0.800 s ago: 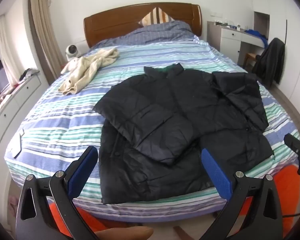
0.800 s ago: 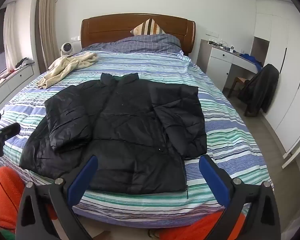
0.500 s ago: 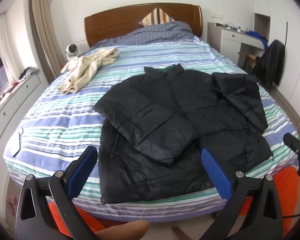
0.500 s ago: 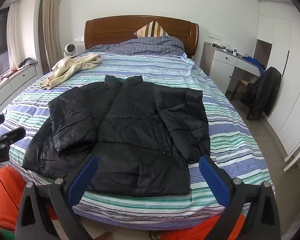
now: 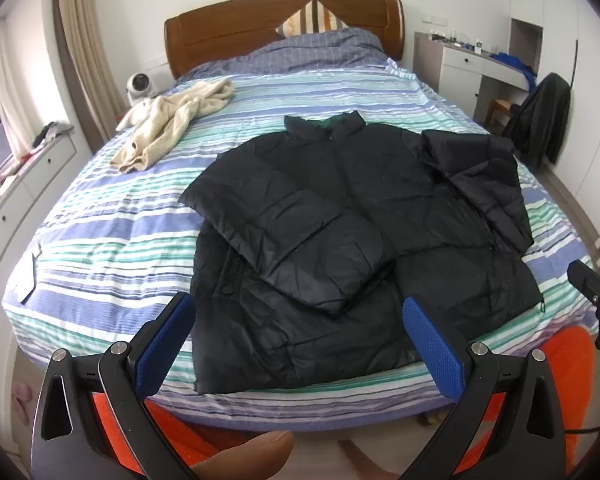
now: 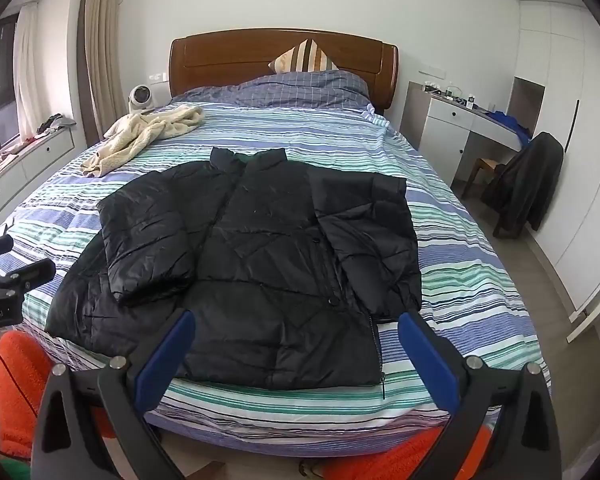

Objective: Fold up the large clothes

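A black puffer jacket [image 5: 359,232] lies face up on the striped bed [image 5: 100,248], collar toward the headboard, both sleeves folded in over the body. It also shows in the right wrist view [image 6: 268,256]. My left gripper [image 5: 296,340] is open and empty, held off the foot of the bed above the jacket's hem. My right gripper [image 6: 296,352] is open and empty, also off the foot of the bed near the hem. Each gripper's tip shows at the edge of the other's view.
A cream garment [image 5: 172,128] lies crumpled at the bed's far left. A wooden headboard [image 5: 260,20] and pillows stand at the back. A white desk [image 6: 459,128] and a chair draped with a dark coat [image 6: 527,184] stand right of the bed. Orange fabric [image 6: 16,392] is below.
Both grippers have drawn back and risen slightly from the bed; the jacket sits a little farther off in both views. The jacket has not moved.
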Available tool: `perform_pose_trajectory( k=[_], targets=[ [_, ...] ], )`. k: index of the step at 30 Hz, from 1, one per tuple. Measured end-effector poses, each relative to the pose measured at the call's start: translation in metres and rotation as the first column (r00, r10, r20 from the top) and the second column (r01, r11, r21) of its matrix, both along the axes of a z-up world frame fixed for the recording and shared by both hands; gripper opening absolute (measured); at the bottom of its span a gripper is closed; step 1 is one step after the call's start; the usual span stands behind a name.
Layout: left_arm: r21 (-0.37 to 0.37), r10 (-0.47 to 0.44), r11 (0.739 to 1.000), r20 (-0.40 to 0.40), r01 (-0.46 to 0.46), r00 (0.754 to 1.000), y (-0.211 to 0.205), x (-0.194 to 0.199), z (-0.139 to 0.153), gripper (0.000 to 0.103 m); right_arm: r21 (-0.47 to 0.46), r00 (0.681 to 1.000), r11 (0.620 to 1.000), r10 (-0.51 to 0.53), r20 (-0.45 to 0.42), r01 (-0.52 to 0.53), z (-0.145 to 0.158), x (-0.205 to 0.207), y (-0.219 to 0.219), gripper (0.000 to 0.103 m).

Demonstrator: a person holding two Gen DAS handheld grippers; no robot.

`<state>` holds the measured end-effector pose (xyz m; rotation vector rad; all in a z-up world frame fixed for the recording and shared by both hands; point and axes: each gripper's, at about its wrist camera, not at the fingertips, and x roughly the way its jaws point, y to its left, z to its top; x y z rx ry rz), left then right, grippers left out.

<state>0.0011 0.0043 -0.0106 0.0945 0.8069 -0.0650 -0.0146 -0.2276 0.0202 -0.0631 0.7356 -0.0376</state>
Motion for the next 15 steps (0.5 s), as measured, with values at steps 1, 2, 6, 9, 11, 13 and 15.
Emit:
perform_pose_trajectory(
  k=[1, 2, 6, 9, 11, 13, 15],
  targets=[
    [0.0, -0.001, 1.0, -0.002, 0.001, 1.0, 0.0001, -0.0004, -0.0001, 0.103, 0.002, 1.0, 1.0, 0.001, -0.001, -0.001, 0.0001, -0.0005, -0.0003, 0.103],
    [0.0, -0.002, 1.0, -0.003, 0.002, 1.0, -0.0002, -0.0008, -0.0003, 0.103, 0.002, 1.0, 1.0, 0.001, -0.001, -0.001, 0.0002, -0.0005, -0.0001, 0.103],
    [-0.008, -0.005, 1.0, -0.013, 0.005, 1.0, 0.0002, -0.0004, -0.0015, 0.103, -0.003, 1.0, 1.0, -0.002, -0.009, 0.002, 0.0001, -0.0003, -0.0001, 0.103],
    [-0.01, -0.003, 1.0, -0.015, 0.003, 1.0, 0.0016, -0.0006, -0.0007, 0.103, -0.004, 1.0, 1.0, -0.016, -0.024, 0.015, 0.0007, 0.0011, -0.0005, 0.103],
    [-0.012, 0.002, 1.0, -0.011, -0.002, 1.0, 0.0027, -0.001, 0.0004, 0.103, -0.007, 0.999, 1.0, -0.023, -0.031, 0.023, 0.0022, 0.0016, -0.0009, 0.103],
    [-0.014, 0.006, 1.0, -0.01, -0.006, 1.0, 0.0033, -0.0011, 0.0, 0.103, -0.017, 0.999, 0.999, -0.033, -0.03, 0.032, 0.0035, 0.0012, -0.0011, 0.103],
    [-0.018, 0.007, 1.0, -0.013, -0.007, 1.0, 0.003, -0.0003, -0.0008, 0.103, -0.021, 0.999, 0.999, -0.036, -0.029, 0.036, 0.005, 0.0001, -0.0017, 0.103]
  ],
)
